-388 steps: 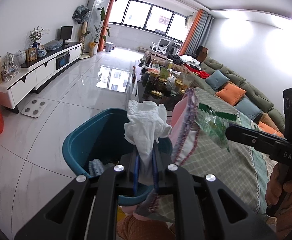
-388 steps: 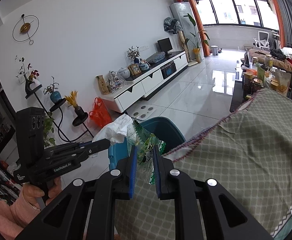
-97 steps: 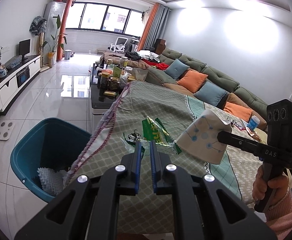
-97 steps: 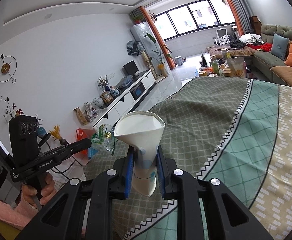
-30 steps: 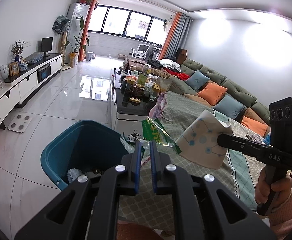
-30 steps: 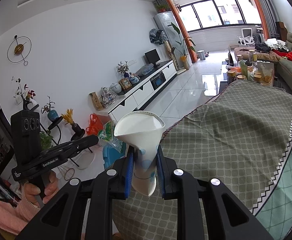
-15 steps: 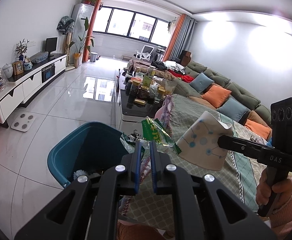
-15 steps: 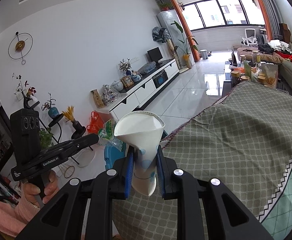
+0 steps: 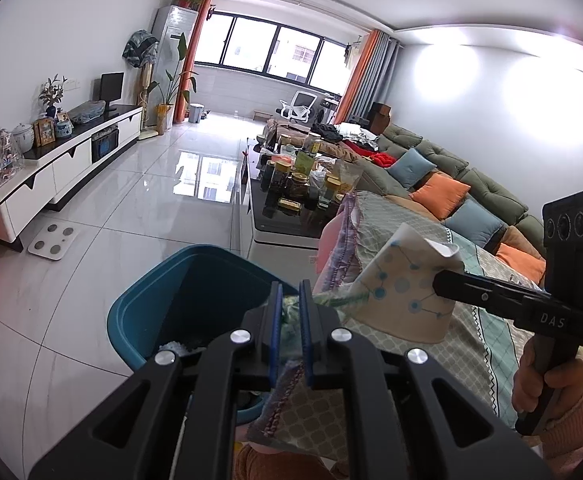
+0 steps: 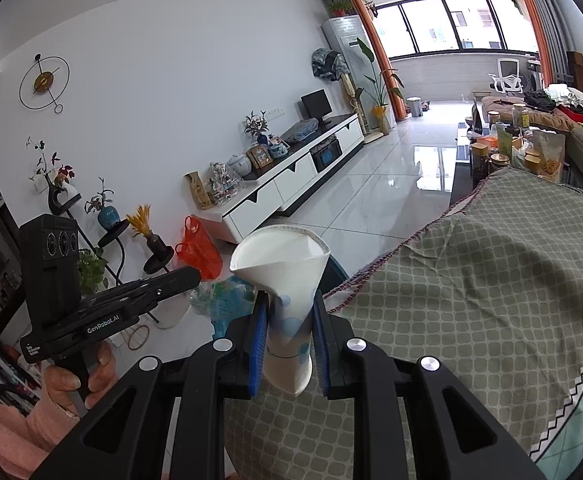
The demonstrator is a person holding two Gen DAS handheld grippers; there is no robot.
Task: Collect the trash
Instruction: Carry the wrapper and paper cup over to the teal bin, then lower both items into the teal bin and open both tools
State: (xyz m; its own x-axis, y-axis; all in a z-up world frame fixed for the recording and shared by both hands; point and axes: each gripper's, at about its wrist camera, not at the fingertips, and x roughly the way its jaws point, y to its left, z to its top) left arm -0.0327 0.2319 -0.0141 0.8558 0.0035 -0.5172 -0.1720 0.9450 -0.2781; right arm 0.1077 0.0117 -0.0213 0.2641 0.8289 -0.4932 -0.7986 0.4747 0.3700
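My left gripper (image 9: 290,294) is shut on a crumpled green snack wrapper (image 9: 291,312), which hangs low between the fingers over the rim of the teal trash bin (image 9: 151,300). The wrapper also shows in the right wrist view (image 10: 221,298) at the left gripper's tips (image 10: 195,276). My right gripper (image 10: 290,308) is shut on a squashed white paper cup with blue dots (image 10: 287,280), held beside the left gripper above the table's edge; the cup shows in the left wrist view (image 9: 403,292) too. White crumpled trash (image 9: 179,347) lies inside the bin.
The table wears a green checked cloth (image 10: 471,280) with a fringed edge next to the bin. A dark coffee table with jars (image 9: 291,196) stands behind, a sofa with cushions (image 9: 443,188) to the right, a white TV cabinet (image 9: 51,168) and an orange bag (image 10: 197,252) to the left.
Both grippers have moved toward the bin. The left gripper has tipped down over the bin's rim, and the wrapper now droops lower between its fingers. The cup stays gripped.
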